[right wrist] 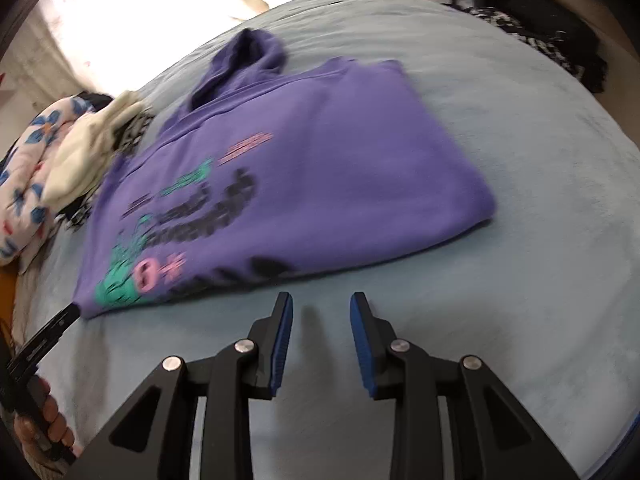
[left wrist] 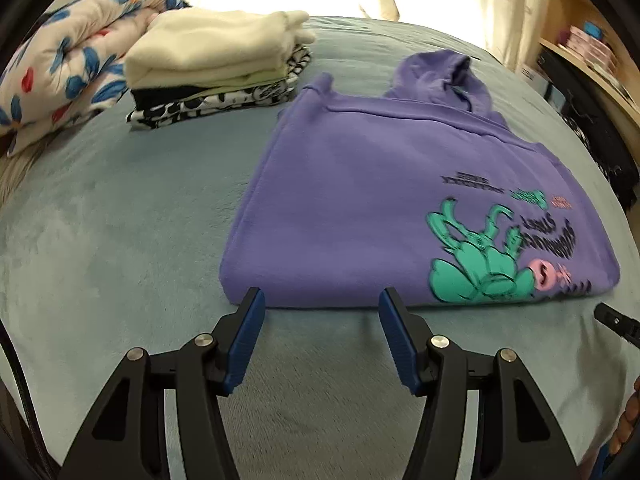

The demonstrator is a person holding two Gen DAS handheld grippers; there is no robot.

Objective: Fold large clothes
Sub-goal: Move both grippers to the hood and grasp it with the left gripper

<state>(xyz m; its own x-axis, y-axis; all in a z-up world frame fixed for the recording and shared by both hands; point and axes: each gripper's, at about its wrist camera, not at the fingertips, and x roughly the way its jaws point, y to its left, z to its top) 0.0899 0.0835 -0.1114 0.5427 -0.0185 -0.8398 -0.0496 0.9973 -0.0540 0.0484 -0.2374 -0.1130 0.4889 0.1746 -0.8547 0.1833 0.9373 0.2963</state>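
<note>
A purple hoodie (left wrist: 380, 200) with a green and black print lies folded into a rectangle on the blue-grey bed cover, hood at the far end. It also shows in the right wrist view (right wrist: 312, 168). My left gripper (left wrist: 322, 300) is open and empty, its blue fingertips just at the hoodie's near folded edge. My right gripper (right wrist: 321, 304) is open and empty, a little short of the hoodie's near edge. The left gripper's tip shows in the right wrist view (right wrist: 60, 320) at the hoodie's left corner.
A stack of folded clothes (left wrist: 216, 68) with a cream top sits at the far left. A floral quilt (left wrist: 68, 52) lies beside it. A wooden shelf (left wrist: 592, 60) stands at the right. Dark clothes (right wrist: 532, 32) lie at the bed's far right edge.
</note>
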